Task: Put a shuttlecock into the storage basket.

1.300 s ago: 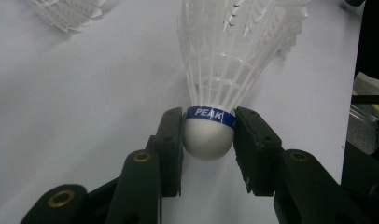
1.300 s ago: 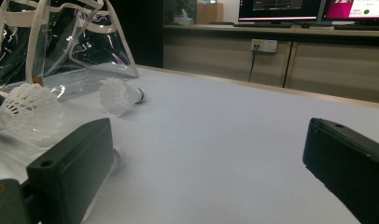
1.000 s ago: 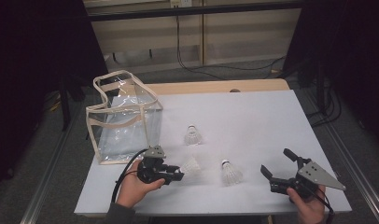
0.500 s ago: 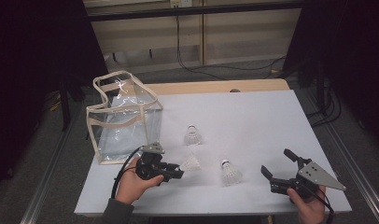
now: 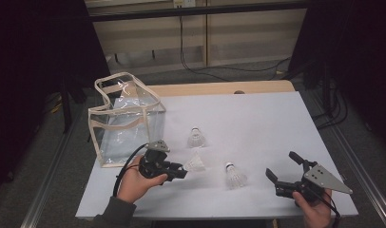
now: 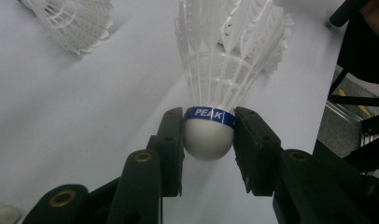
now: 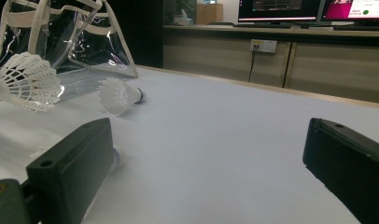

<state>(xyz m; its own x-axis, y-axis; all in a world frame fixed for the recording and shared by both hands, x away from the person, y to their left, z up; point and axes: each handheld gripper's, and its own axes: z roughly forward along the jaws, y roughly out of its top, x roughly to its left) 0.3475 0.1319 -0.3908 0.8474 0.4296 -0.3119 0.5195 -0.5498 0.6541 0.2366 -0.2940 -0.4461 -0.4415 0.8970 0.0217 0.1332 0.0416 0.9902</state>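
Lifted slightly since a second ago, the left gripper [image 5: 180, 172] tips its catch off the white table [image 5: 257, 123]. Beside the clear bag [image 5: 127, 118], its jaws clamp the shuttlecock [image 6: 225, 70] by the cork, feathers pointing away toward the right gripper [image 5: 284, 168], whose jaws gape wide, holding nothing.

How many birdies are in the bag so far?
None yet: the clear bag looks empty. The left tool pinches one shuttlecock by its white cork. Two more shuttlecocks wait on the table. The right tool sits open.
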